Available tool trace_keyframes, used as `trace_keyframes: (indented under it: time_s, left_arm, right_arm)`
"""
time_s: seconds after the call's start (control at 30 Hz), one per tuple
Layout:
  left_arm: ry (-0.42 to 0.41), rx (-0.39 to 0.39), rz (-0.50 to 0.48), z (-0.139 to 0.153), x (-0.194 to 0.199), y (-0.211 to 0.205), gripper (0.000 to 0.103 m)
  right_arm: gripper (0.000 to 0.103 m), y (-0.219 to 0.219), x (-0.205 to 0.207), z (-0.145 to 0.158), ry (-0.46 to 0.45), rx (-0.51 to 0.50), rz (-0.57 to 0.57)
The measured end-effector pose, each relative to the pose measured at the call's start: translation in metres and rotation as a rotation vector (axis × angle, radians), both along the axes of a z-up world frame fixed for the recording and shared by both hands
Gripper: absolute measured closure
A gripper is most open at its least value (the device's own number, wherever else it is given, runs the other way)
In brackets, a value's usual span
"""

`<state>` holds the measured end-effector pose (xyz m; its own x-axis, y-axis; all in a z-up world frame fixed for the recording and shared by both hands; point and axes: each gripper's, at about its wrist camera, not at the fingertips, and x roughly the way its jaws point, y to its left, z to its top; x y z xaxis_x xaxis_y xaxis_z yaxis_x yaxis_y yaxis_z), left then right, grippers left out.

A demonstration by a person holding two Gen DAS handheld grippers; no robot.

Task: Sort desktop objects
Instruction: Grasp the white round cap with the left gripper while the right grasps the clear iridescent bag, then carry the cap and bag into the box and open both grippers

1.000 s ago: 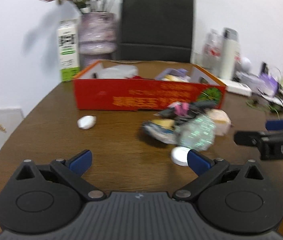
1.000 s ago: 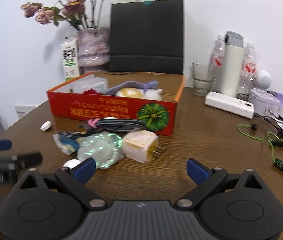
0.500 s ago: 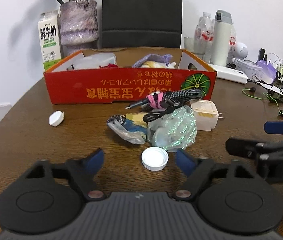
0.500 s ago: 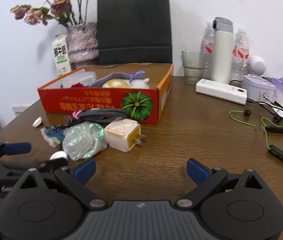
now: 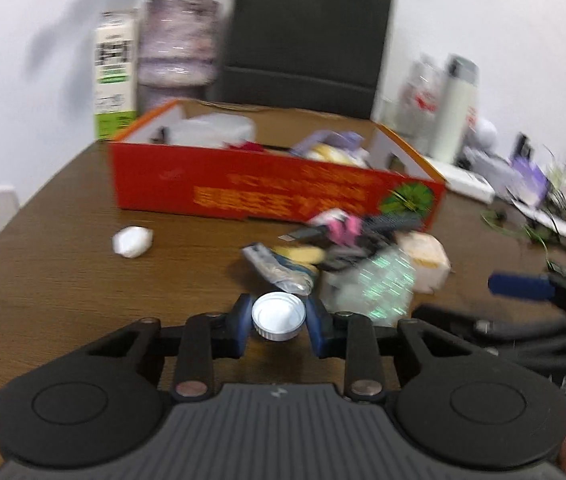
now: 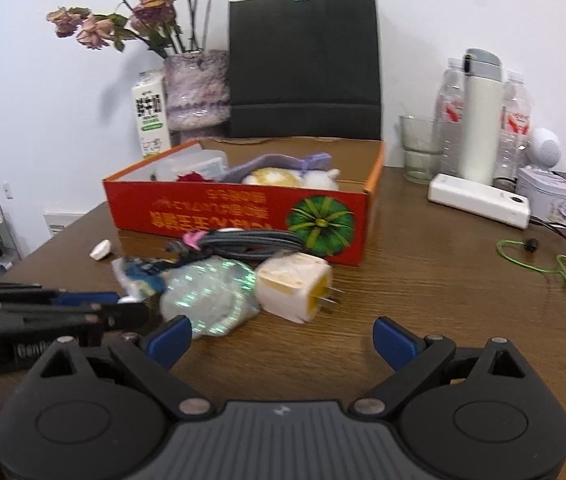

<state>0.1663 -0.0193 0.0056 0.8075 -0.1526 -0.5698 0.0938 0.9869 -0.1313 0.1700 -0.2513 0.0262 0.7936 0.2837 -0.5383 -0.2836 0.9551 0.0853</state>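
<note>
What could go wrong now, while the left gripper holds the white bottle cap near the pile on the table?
1. The left gripper pinches the white bottle cap only by its round rim, so it may slip out during a fast move.
2. The crinkled foil wrapper and the snack packet lie very close, so a swing may push them.
3. The red cardboard box has a raised wall, and a low carry may hit it.

Motion blur smears the box lettering (image 5: 283,196) beyond reading.
</note>
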Motion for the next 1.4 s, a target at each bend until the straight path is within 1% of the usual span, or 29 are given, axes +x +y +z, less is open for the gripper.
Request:
trace_keyframes:
  time_s: [0.13, 0.23, 0.33, 0.4, 0.47, 0.53, 0.57, 0.6, 0.63, 0.7, 0.83, 0.97, 1.07, 1.23, 1.33, 1.4]
  left_arm:
    - [-0.014, -0.05, 0.066, 0.009, 0.001, 0.028, 0.074]
    - [-0.019, -0.061, 0.091, 0.012, 0.001, 0.041, 0.074]
    - [-0.008, -0.059, 0.087, 0.011, 0.002, 0.043, 0.074]
    - [-0.005, -0.054, 0.077, 0.01, 0.002, 0.04, 0.074]
    - [-0.006, -0.046, 0.069, 0.01, 0.002, 0.038, 0.073]
    - [-0.004, -0.045, 0.063, 0.008, 0.002, 0.037, 0.073]
    - [-0.003, -0.044, 0.061, 0.008, 0.002, 0.037, 0.073]
    - [-0.003, -0.043, 0.061, 0.008, 0.001, 0.036, 0.073]
    - [-0.004, -0.044, 0.061, 0.008, 0.001, 0.036, 0.073]
    - [-0.012, -0.047, 0.061, 0.009, -0.001, 0.036, 0.073]
    - [-0.05, -0.071, 0.045, 0.018, -0.009, 0.035, 0.073]
    - [-0.107, -0.074, 0.023, 0.032, -0.018, 0.029, 0.073]
    - [-0.123, -0.067, 0.002, 0.04, -0.02, 0.022, 0.073]
    - [-0.154, -0.023, -0.017, 0.059, -0.011, 0.011, 0.073]
    - [-0.204, 0.009, -0.025, 0.072, 0.002, 0.002, 0.073]
    - [-0.234, 0.014, -0.027, 0.079, 0.014, -0.005, 0.073]
  right_arm:
    - [0.007, 0.023, 0.009, -0.001, 0.016, 0.025, 0.042]
    - [0.01, 0.042, 0.015, -0.002, 0.004, -0.009, 0.044]
    - [0.014, 0.053, 0.025, -0.003, 0.012, -0.023, 0.035]
    - [0.021, 0.056, 0.031, -0.004, 0.025, -0.017, 0.032]
    - [0.022, 0.058, 0.035, -0.005, 0.036, -0.011, 0.025]
    - [0.026, 0.062, 0.038, -0.007, 0.046, -0.021, 0.021]
    - [0.033, 0.063, 0.04, -0.008, 0.053, -0.027, 0.019]
    - [0.052, 0.063, 0.04, -0.009, 0.062, -0.034, 0.02]
    - [0.058, 0.061, 0.04, -0.009, 0.073, -0.029, 0.026]
    - [0.063, 0.054, 0.037, -0.007, 0.08, -0.005, 0.032]
    - [0.066, 0.036, 0.022, 0.008, 0.059, 0.052, 0.046]
    - [0.066, 0.023, 0.006, 0.031, -0.023, 0.1, 0.049]
    - [0.066, 0.016, 0.001, 0.047, -0.073, 0.135, 0.052]
    - [0.066, 0.012, 0.009, 0.065, -0.109, 0.131, 0.056]
    - [0.066, 0.011, 0.02, 0.076, -0.132, 0.135, 0.053]
    - [0.066, 0.011, 0.028, 0.082, -0.155, 0.147, 0.036]
